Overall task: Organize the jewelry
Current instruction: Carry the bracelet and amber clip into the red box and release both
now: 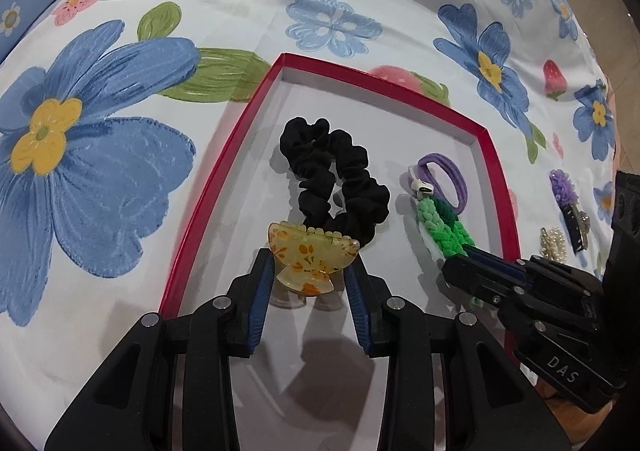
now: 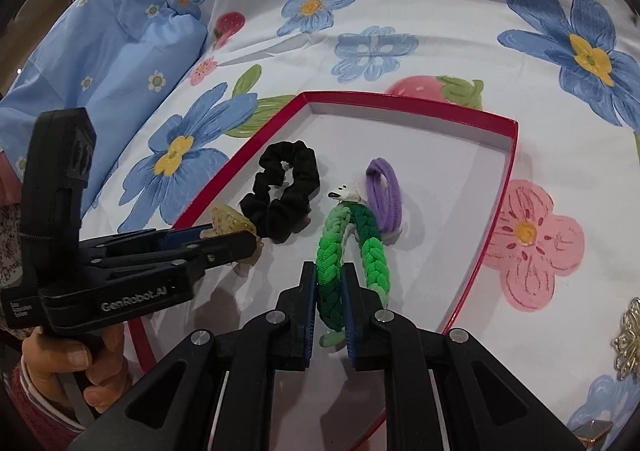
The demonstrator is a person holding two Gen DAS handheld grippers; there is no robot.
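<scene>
Over the shallow red-rimmed white tray [image 1: 224,155] at frame centre | left gripper [image 1: 310,279] pinches translucent yellow flowered claw clip [image 1: 310,255], touching black fabric scrunchie [image 1: 336,179] | right gripper [image 2: 330,291] pinches green braided loop [image 2: 340,251] beside purple elastic hair tie [image 2: 384,195] | risk: clip teeth may snag the scrunchie on release; the loop's white charm could tangle with the hair tie.

A flowered bedsheet [image 1: 120,179] carries a red-rimmed tray [image 1: 208,207], a blue pillow [image 2: 104,63] and loose trinkets [image 1: 568,211].
</scene>
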